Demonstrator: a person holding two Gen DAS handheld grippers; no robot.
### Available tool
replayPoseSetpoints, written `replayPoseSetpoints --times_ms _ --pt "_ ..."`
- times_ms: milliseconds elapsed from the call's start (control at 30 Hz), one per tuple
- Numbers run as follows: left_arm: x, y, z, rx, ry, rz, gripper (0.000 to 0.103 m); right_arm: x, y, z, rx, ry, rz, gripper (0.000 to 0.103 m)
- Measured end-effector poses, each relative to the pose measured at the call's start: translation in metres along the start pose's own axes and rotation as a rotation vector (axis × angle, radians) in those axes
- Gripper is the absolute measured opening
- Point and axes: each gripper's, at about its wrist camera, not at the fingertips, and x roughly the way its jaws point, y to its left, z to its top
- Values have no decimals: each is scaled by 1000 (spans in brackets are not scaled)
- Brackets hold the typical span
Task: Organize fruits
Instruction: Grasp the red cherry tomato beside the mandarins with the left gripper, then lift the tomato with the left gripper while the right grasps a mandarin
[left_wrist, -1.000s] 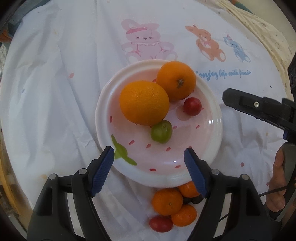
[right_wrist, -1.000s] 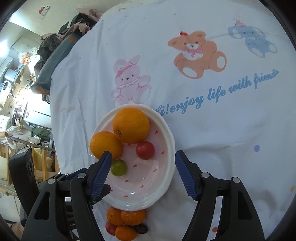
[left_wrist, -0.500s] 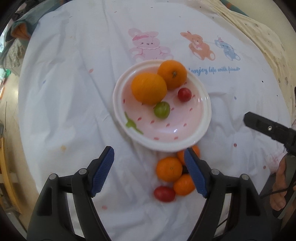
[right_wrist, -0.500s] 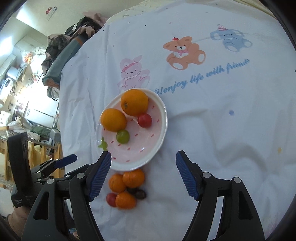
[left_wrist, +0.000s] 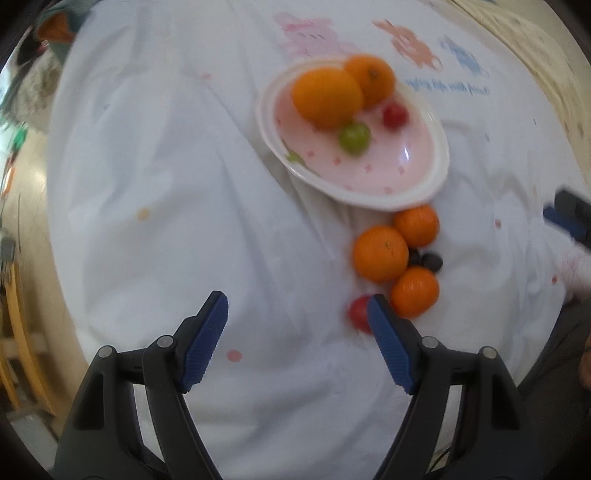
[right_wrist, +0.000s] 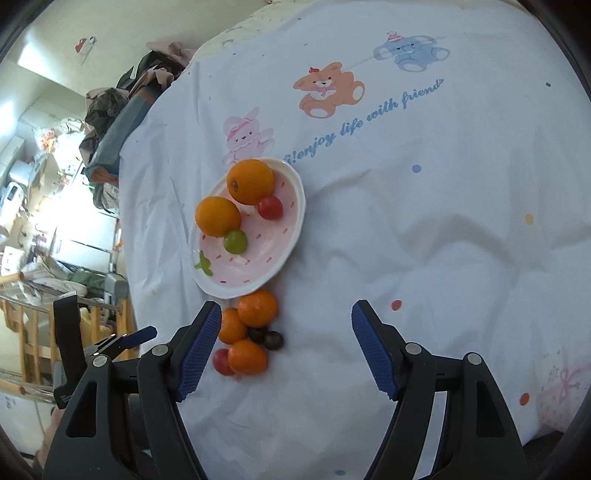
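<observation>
A pink-and-white plate (left_wrist: 424, 192) (right_wrist: 280, 266) on the white cloth holds two oranges (left_wrist: 327, 98) (right_wrist: 251, 181), a green fruit (left_wrist: 354, 137) (right_wrist: 235, 240) and a red one (left_wrist: 395, 116) (right_wrist: 270, 207). Just below the plate lies a loose cluster: three small oranges (left_wrist: 380, 253) (right_wrist: 256, 308), a red fruit (left_wrist: 359, 314) (right_wrist: 221, 362) and two dark ones (left_wrist: 430, 261) (right_wrist: 273, 340). My left gripper (left_wrist: 297, 314) hangs open above bare cloth, left of the cluster. My right gripper (right_wrist: 286, 321) is open too, nothing between its fingers, the cluster by its left finger.
The white cloth (right_wrist: 424, 229) carries cartoon animals and blue lettering and lies in soft folds. Piled clothes (right_wrist: 122, 107) sit beyond its far left edge, with shelving and wooden rails (right_wrist: 33, 332) below. The other gripper's tip (left_wrist: 569, 218) shows at the left view's right edge.
Both grippers have drawn back from the plate, so the plate looks smaller and the loose cluster has come fully into view. In the left view the plate has shifted up and right. Both stay open.
</observation>
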Motion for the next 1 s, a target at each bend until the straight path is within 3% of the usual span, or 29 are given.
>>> replayPoseSetpoints --times_ms 233,367,433,600,733,833,1000 --pt "32 -49 -19 269 121 -6 75 1 -4 -3 -5 3 -18 76" --pt "44 -72 -20 400 107 55 74 3 -3 -3 -14 10 -20 76" --pt "46 -73 -16 407 101 63 72 4 -2 -3 -20 12 -22 76" --pt "51 -68 -8 405 108 62 57 8 -2 -3 -26 22 -34 76" --pt "45 -71 -10 427 94 41 36 10 -3 -1 -22 25 -36 76" --pt "38 -77 -10 439 83 33 35 12 -2 -1 -28 31 -40 76" --pt "18 -72 -12 338 62 -14 35 17 0 -3 -40 48 -56 76"
